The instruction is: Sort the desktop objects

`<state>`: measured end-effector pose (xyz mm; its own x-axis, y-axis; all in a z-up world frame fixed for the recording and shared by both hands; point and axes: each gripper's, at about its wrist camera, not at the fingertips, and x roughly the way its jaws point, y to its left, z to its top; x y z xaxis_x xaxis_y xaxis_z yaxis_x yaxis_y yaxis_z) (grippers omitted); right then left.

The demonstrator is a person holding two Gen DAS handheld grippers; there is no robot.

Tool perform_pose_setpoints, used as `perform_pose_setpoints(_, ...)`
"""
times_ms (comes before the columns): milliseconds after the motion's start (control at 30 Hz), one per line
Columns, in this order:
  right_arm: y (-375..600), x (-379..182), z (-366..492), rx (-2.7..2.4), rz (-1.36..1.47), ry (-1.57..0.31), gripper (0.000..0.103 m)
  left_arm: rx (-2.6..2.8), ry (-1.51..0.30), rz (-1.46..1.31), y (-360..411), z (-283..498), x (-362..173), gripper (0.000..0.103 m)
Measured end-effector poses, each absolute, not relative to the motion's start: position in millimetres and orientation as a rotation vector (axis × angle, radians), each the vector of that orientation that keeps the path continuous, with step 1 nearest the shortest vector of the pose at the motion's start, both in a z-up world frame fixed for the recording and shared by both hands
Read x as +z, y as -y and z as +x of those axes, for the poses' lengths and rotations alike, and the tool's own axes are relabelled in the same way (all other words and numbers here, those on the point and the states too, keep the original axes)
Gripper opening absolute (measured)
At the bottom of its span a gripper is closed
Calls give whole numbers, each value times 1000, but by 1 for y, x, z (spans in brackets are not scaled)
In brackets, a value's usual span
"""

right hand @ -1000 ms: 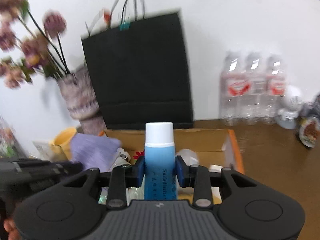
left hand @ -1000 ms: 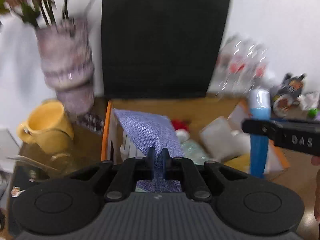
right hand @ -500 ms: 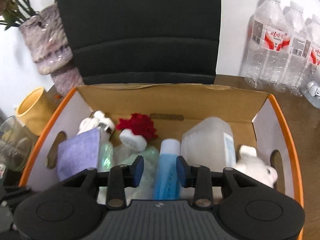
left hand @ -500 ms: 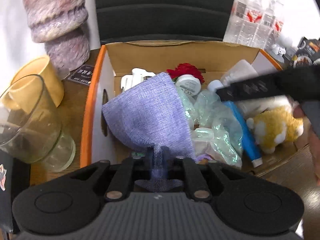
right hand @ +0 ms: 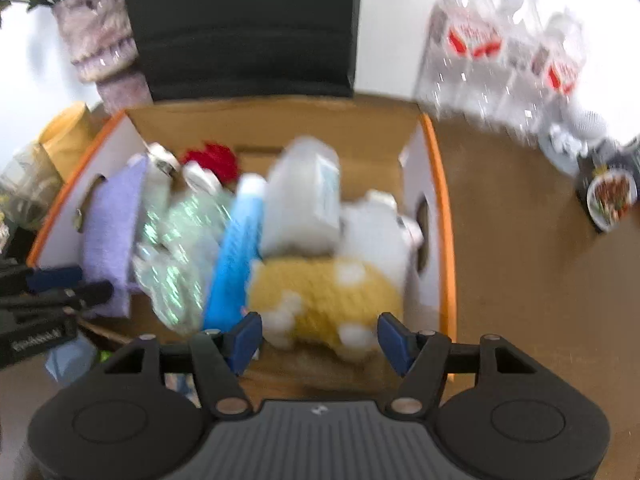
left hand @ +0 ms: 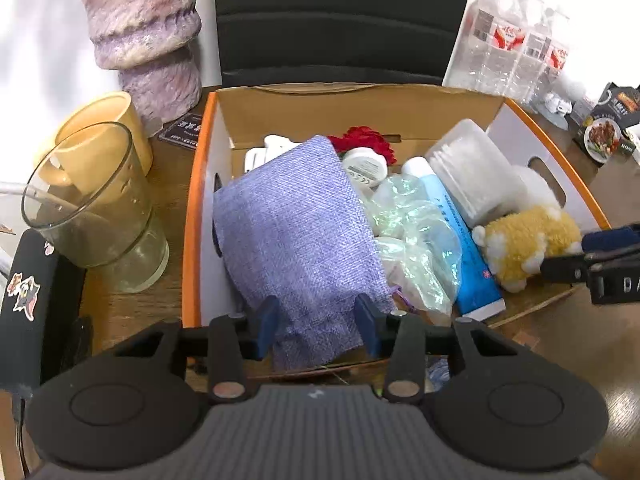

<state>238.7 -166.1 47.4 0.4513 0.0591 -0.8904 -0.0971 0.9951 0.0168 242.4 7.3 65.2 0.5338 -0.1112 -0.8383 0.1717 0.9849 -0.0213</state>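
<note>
An orange-rimmed cardboard box [left hand: 200, 184] [right hand: 444, 216] holds a purple cloth pouch [left hand: 296, 232] [right hand: 110, 236], a blue tube [left hand: 464, 248] [right hand: 236, 260], a yellow plush toy [left hand: 524, 240] [right hand: 328, 288], crinkly clear wrap [left hand: 416, 232], a clear tub [left hand: 472, 168] and a red flower [left hand: 368, 140]. My left gripper [left hand: 318, 324] is open at the box's near edge, its fingers astride the pouch's lower end. My right gripper [right hand: 320, 340] is open just above the near side of the plush toy, gripping nothing. The right wrist view is motion-blurred.
Left of the box stand a drinking glass [left hand: 96, 216], a yellow mug [left hand: 108, 128] and a furry purple vase [left hand: 148, 40]. A black paper bag [left hand: 340, 16] stands behind the box. Water bottles [left hand: 516, 44] and a food tin [left hand: 608, 132] sit at the right.
Both grippers tipped down over the box. The left one opened and let the purple pouch rest in the box. The right one released the blue tube, opened wide and drew back.
</note>
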Motion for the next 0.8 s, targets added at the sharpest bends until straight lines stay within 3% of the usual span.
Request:
perform_pose_setpoints(67,172,46,235,92,-29,-1101,63,-143,-971,72,-7,240,68,55)
perform_pose_setpoints(100,173,48,234,88,-20,-1097,63,-127,-949,70,-8,238,70,67)
perform_pose_setpoints(400,166,77,204,124,-19,-1040,63,-121,-829,58,-12,196,114,84)
perform_pose_setpoints(533,156,83,174,154,-30,-999,64,-104,-781,16,-18,148,103,91)
perform_pose_setpoints(633,159,82,138,168,-10,-929,74,-90,-738,-25,-23,105,90,103)
perform_pose_setpoints(700,165,75,107,195,0,-858,88,-81,-710,-52,-27,77,81,103)
perform_pose_setpoints(800,171,50,65,217,29,-790,89,-67,-668,-92,-33,34,68,103)
